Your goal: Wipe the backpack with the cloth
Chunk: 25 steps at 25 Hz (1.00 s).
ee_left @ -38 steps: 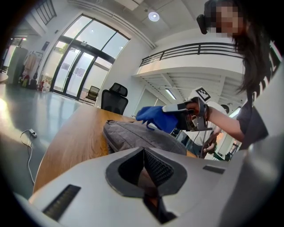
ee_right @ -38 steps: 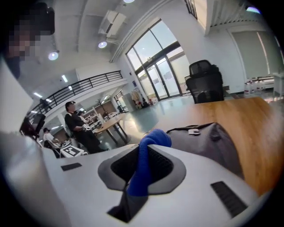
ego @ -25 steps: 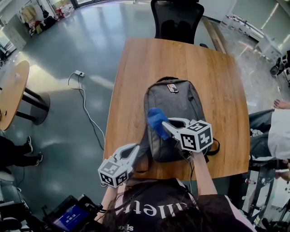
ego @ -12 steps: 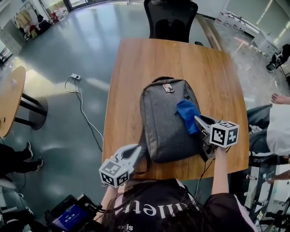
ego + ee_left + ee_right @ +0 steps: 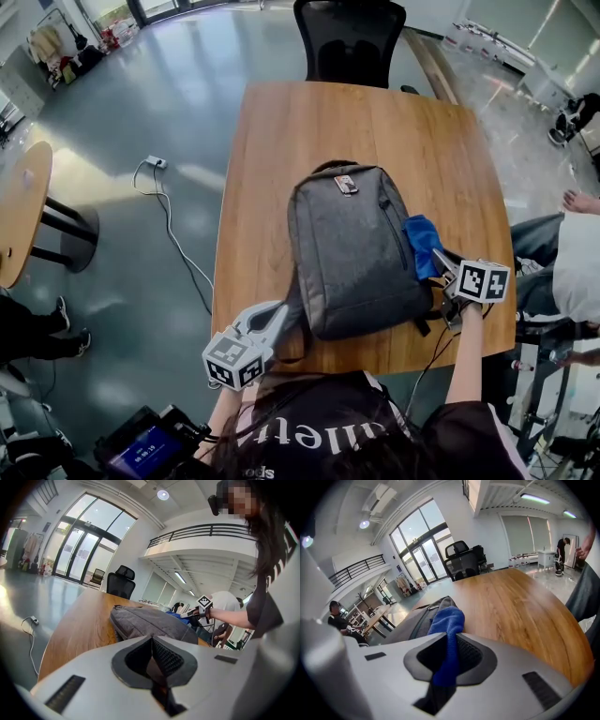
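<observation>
A backpack [image 5: 356, 248] lies lengthwise on the counter [image 5: 281, 169], with the right hand-held gripper [image 5: 439, 261] clamped on a cloth [image 5: 422, 242] at its right edge, and the left hand-held gripper [image 5: 272, 317] closed empty by its near-left corner.

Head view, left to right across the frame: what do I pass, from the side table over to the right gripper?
Side table → left gripper → backpack → cloth → right gripper, which holds the cloth.

One grey fabric backpack [image 5: 354, 248], one blue cloth [image 5: 424, 246], one rectangular wooden table [image 5: 281, 141], one black office chair [image 5: 349, 42] — and two grippers, the left gripper [image 5: 270, 317] and the right gripper [image 5: 441, 262].
</observation>
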Available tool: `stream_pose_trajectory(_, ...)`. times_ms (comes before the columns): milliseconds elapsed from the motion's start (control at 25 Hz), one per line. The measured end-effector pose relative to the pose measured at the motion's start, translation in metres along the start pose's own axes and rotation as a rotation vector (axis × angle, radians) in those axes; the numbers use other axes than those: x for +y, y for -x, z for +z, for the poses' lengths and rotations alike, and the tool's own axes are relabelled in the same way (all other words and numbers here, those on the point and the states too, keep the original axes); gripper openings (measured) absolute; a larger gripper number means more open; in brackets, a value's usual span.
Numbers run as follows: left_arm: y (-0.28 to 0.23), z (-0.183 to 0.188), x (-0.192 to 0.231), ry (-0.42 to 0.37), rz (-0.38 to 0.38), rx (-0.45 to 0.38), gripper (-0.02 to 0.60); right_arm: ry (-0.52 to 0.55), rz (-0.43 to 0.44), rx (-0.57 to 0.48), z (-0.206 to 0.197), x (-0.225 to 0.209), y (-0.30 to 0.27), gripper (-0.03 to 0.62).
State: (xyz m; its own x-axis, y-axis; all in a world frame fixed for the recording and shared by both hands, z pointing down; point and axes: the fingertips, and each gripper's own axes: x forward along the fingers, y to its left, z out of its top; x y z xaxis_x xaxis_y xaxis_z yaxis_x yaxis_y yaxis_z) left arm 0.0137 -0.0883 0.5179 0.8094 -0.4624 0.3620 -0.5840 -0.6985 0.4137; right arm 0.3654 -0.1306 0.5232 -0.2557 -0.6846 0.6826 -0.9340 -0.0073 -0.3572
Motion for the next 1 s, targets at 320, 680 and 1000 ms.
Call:
stream_pose_trajectory(320, -0.001, 0.0, -0.001, 0.004, -0.006, 0.0, 0.003, 0.014, 0.034, -0.039, 0.021, 0.018, 0.008, 0.063)
stream_pose_trajectory(680, -0.002, -0.001, -0.001, 0.011, -0.007, -0.005, 0.003, 0.255, 0.311, -0.112, 0.095, 0.179, -0.029, 0.063)
stream_pose_trajectory(1000, 0.004, -0.003, 0.01, 0.032, 0.019, -0.032, 0.003, 0.399, 0.488, 0.116, 0.042, 0.303, -0.12, 0.063)
